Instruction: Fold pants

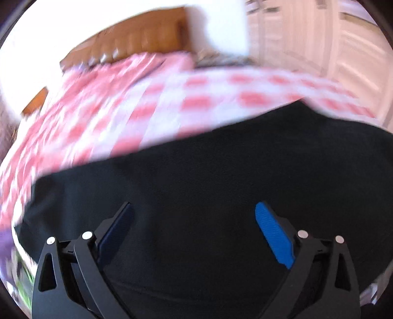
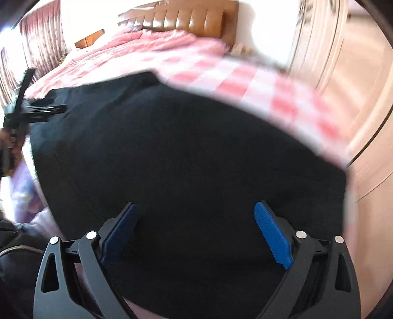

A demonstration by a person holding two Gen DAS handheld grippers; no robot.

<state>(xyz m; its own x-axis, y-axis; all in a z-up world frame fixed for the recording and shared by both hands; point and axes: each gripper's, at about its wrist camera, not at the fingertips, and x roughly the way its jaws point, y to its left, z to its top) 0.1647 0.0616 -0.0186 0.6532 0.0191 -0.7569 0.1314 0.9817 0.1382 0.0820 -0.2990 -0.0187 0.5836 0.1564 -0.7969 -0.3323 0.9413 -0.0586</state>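
Note:
Black pants (image 1: 221, 171) lie spread flat on a bed with a pink and white checked cover (image 1: 172, 98). My left gripper (image 1: 194, 218) is open and empty, with blue pads, just above the black cloth. My right gripper (image 2: 195, 216) is open and empty too, above the pants (image 2: 184, 147) near their right end. In the right wrist view the left gripper (image 2: 36, 110) shows at the far left, over the other end of the pants. Both views are blurred by motion.
A brown padded headboard (image 2: 191, 22) stands at the far end of the bed. Pale wardrobe doors (image 2: 343, 61) run along the right side. Pink curtains (image 2: 41, 32) hang at the far left. A brown nightstand (image 2: 89, 39) sits beside the headboard.

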